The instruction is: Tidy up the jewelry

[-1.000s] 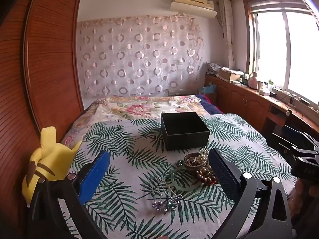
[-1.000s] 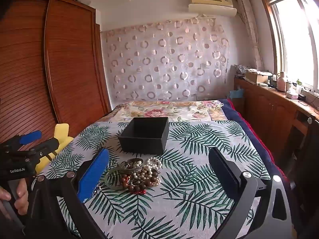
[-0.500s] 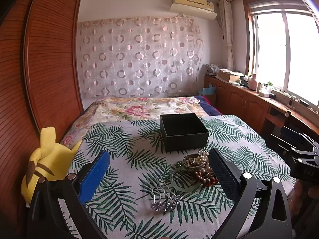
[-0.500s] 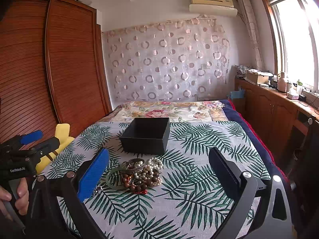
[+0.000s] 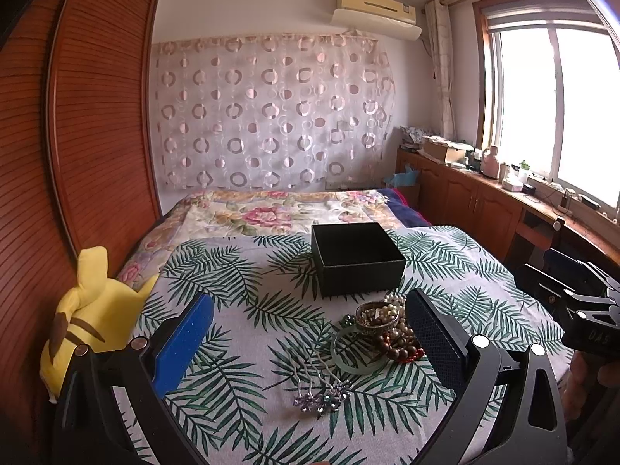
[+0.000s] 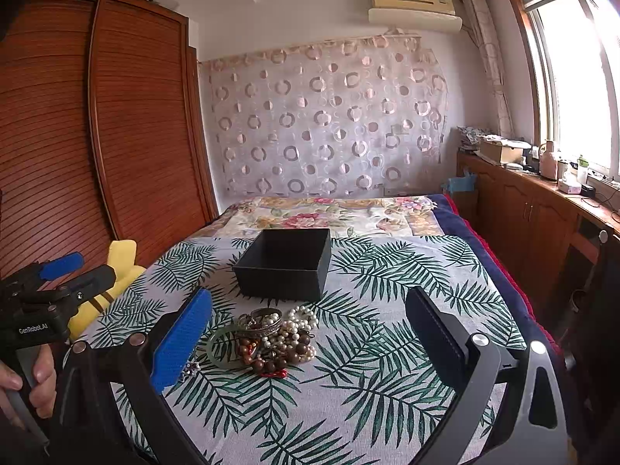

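Broadly, a bed covered by a palm-leaf cloth [image 5: 217, 271] fills both views, with a yellow plush toy [image 5: 89, 317] at its left edge beside the wooden wardrobe [image 6: 128, 135]. An open black box [image 6: 285, 263] stands upright near the middle of the cloth — nothing shows inside it. Just in front of the box lies the jewelry pile [image 6: 271, 341]: pearl and brown bead strands, a metal bangle [image 5: 376, 316], and a pale green bangle [image 5: 356, 356] touching the heap. Two flower hairpins [image 5: 321, 395] lie apart, nearer the camera. Both the left gripper [image 5: 310, 345] and right gripper [image 6: 306, 341] hang above the cloth, fingers spread wide and holding nothing — each gripped by a hand [image 6: 35, 383]
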